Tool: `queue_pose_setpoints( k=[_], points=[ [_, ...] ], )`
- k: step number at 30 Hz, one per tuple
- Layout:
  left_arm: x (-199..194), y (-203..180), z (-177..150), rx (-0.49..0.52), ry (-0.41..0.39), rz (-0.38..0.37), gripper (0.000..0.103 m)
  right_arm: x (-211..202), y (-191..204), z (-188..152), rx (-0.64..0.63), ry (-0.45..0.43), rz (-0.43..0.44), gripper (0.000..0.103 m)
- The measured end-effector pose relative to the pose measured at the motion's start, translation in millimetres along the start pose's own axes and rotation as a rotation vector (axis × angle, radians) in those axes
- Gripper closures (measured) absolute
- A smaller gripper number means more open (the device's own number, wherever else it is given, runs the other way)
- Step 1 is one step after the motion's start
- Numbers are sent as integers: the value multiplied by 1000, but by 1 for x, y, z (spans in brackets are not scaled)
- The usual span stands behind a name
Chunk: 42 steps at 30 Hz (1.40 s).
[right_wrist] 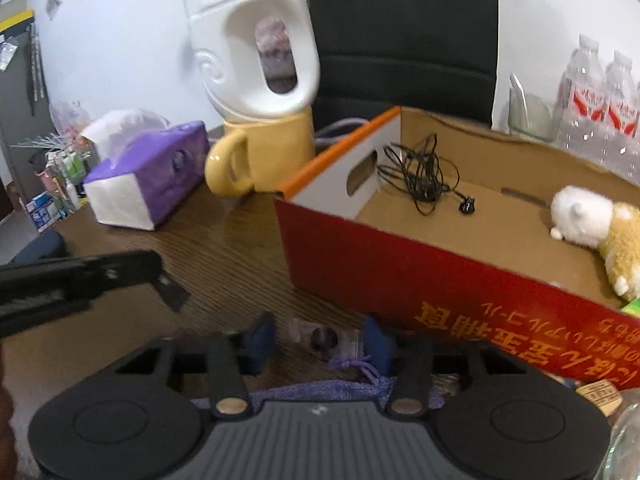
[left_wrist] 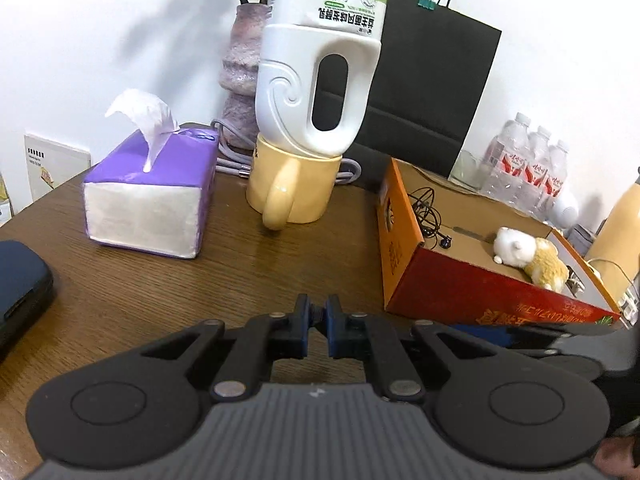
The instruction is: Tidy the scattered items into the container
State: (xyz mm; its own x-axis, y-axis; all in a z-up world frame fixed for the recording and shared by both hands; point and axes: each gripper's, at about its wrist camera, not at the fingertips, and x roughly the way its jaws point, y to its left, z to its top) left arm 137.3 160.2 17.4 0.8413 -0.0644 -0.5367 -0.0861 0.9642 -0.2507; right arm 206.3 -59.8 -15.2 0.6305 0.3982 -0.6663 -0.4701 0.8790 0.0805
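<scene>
An open red and orange cardboard box [left_wrist: 460, 284] [right_wrist: 400, 276] stands on the brown table. Inside lie a tangled black cable [left_wrist: 428, 208] [right_wrist: 424, 176] and a white and tan plush toy [left_wrist: 528, 252] [right_wrist: 588, 220]. My left gripper [left_wrist: 318, 316] [right_wrist: 158, 268] hovers left of the box, its jaws pinched on a small dark flat piece [right_wrist: 173, 293]. My right gripper [right_wrist: 320, 340] is low at the box's near wall. A small clear packet with a purple drawstring [right_wrist: 326, 338] lies between its fingers, and the left pad stands clear of it.
A purple tissue box [left_wrist: 148, 196] [right_wrist: 148, 184], a yellow mug [left_wrist: 292, 188] [right_wrist: 260, 152] with a white jug [left_wrist: 320, 72] upturned on it, a vase [left_wrist: 240, 72], a black paper bag [left_wrist: 432, 92] and water bottles [left_wrist: 528, 164] ring the back. A dark blue case [left_wrist: 20, 288] lies left. A purple glitter pouch [right_wrist: 320, 394] lies under my right gripper.
</scene>
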Motion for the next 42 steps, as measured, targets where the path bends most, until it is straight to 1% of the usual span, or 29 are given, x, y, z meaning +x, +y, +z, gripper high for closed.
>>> queue_pose_setpoints(
  k=[1, 2, 7, 8, 11, 14, 16, 18, 19, 21, 23, 25, 29, 33, 38, 42],
  points=[
    [-1, 0, 0, -2, 2, -2, 94, 0, 0, -1, 0, -11, -5, 77],
    [-1, 0, 0, -1, 2, -6, 94, 0, 1, -1, 0, -11, -2, 80],
    [-4, -5, -2, 35, -4, -20, 94, -9, 4, -1, -13, -53, 5, 92],
    [-5, -6, -2, 40, -6, -19, 94, -14, 5, 0, -13, -69, 6, 92],
    [-6, -8, -2, 51, -12, -13, 94, -35, 8, 1, -13, -120, 25, 93],
    [-5, -8, -3, 39, 2, -34, 94, -67, 14, -4, -38, -168, 42, 93],
    [-7, -12, -5, 60, -15, -28, 94, -93, 13, -13, -15, -202, 56, 93],
    [-12, -17, -6, 69, -39, -41, 95, -120, 8, -24, 27, -230, 67, 93],
    [-17, -20, -7, 69, -51, -56, 95, -134, 4, -31, 43, -244, 58, 93],
    [-30, -26, -10, 55, -67, -83, 95, -155, -4, -44, 56, -243, 30, 93],
    [-50, -37, -17, 55, -90, -112, 95, -175, -10, -60, 55, -240, -18, 93],
    [-73, -54, -29, 72, -116, -123, 95, -192, -18, -76, 72, -245, -42, 93],
    [-104, -79, -55, 72, -112, -150, 95, -213, -34, -104, 170, -264, -54, 93],
    [-130, -99, -79, 133, -127, -127, 95, -232, -35, -118, 162, -298, -69, 93],
    [-155, -115, -102, 184, -112, -134, 95, -259, -33, -135, 166, -372, -46, 93],
    [-167, -123, -115, 211, -98, -144, 95, -272, -35, -149, 191, -390, -33, 93]
  ],
)
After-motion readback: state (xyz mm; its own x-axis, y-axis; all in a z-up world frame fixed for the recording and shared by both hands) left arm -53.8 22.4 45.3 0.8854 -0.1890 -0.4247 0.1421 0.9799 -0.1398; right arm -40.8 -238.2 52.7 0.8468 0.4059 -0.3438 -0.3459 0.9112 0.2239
